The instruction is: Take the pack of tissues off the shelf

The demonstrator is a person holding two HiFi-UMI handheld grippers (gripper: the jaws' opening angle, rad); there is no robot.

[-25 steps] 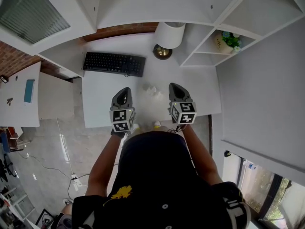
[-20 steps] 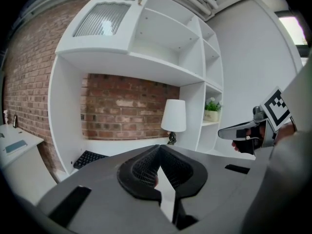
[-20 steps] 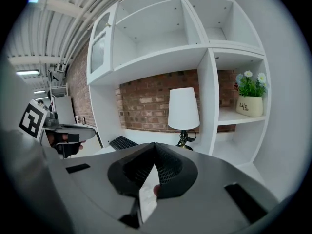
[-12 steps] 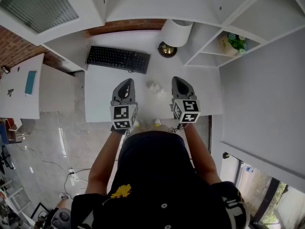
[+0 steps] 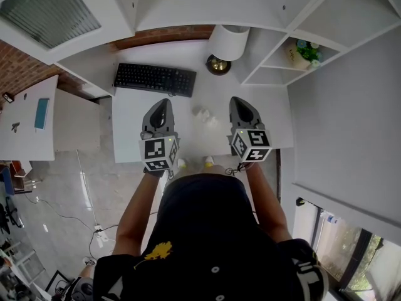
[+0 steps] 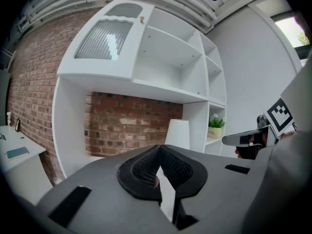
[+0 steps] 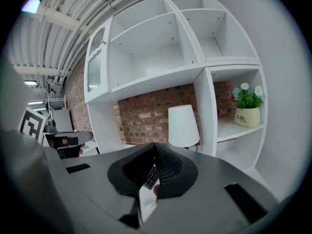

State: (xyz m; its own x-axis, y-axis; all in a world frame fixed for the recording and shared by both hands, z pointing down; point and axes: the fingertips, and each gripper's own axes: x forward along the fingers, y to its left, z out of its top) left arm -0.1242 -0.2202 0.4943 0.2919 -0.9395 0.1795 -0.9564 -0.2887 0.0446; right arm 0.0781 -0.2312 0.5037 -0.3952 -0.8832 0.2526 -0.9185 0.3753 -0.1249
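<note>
The pack of tissues (image 5: 202,113) seems to be the small, white, soft-looking bundle on the smooth white desk top (image 5: 128,127). It lies between the two tool tips and slightly beyond them, about equally near to each, and it is too small to tell its long axis. No pack shows in the white open shelf unit (image 5: 269,74), where only a green plant in a white pot (image 5: 302,53) stands. The left gripper (image 5: 160,103) and right gripper (image 5: 240,103), dark matte plastic with ribbed pads, hover with jaws pressed together on nothing, so either must likely spread first.
</note>
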